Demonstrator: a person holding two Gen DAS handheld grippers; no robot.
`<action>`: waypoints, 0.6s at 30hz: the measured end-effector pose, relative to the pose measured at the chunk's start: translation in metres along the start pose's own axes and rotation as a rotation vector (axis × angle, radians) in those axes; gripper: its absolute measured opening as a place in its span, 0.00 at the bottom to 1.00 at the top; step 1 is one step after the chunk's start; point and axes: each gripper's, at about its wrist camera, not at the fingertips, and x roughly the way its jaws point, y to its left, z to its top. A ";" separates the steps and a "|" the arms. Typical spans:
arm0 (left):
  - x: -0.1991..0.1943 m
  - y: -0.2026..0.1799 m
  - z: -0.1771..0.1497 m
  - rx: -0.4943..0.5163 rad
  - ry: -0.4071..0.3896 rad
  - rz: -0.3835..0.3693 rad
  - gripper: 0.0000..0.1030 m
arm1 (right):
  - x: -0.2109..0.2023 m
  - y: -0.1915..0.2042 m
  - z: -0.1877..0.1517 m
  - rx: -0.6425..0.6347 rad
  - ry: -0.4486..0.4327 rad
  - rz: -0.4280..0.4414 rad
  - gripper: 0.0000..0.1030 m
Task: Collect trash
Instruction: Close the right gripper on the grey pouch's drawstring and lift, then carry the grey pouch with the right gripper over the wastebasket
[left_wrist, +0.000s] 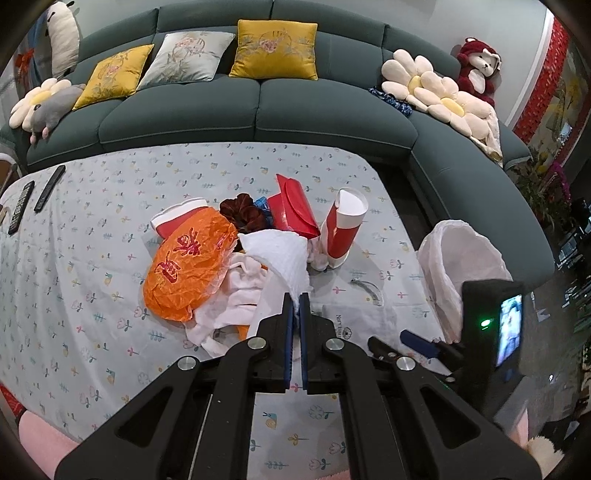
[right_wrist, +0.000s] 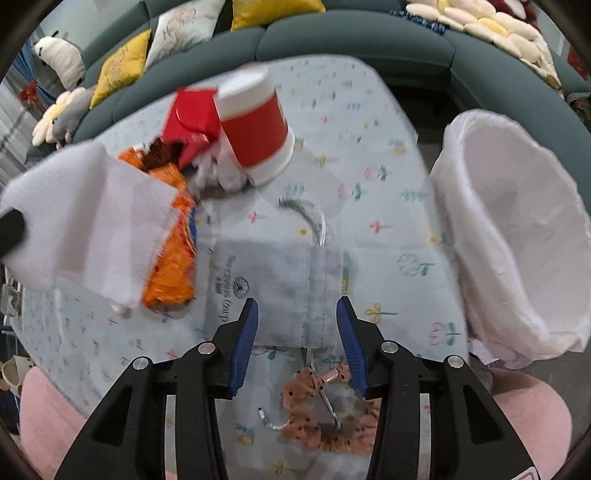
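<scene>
My left gripper is shut on a white paper towel and holds it above the trash pile; the towel also shows in the right wrist view, lifted at the left. The pile holds an orange plastic bag, a red-and-white paper cup, a red box and crumpled white tissue. My right gripper is open and empty over a grey drawstring pouch on the table. A bin lined with a white bag stands at the table's right edge.
The table has a floral cloth. Two remotes lie at its far left. A peach scrunchie and metal hook lie under my right gripper. A green sofa with cushions curves behind the table.
</scene>
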 end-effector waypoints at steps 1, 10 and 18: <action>0.002 0.000 0.001 -0.001 0.004 0.001 0.03 | 0.005 0.000 -0.001 -0.001 0.011 -0.001 0.39; 0.011 -0.007 0.003 0.012 0.015 0.004 0.03 | 0.003 0.002 -0.005 -0.001 0.009 0.005 0.06; 0.000 -0.025 0.009 0.039 -0.015 -0.001 0.03 | -0.062 0.003 0.009 0.027 -0.131 0.067 0.06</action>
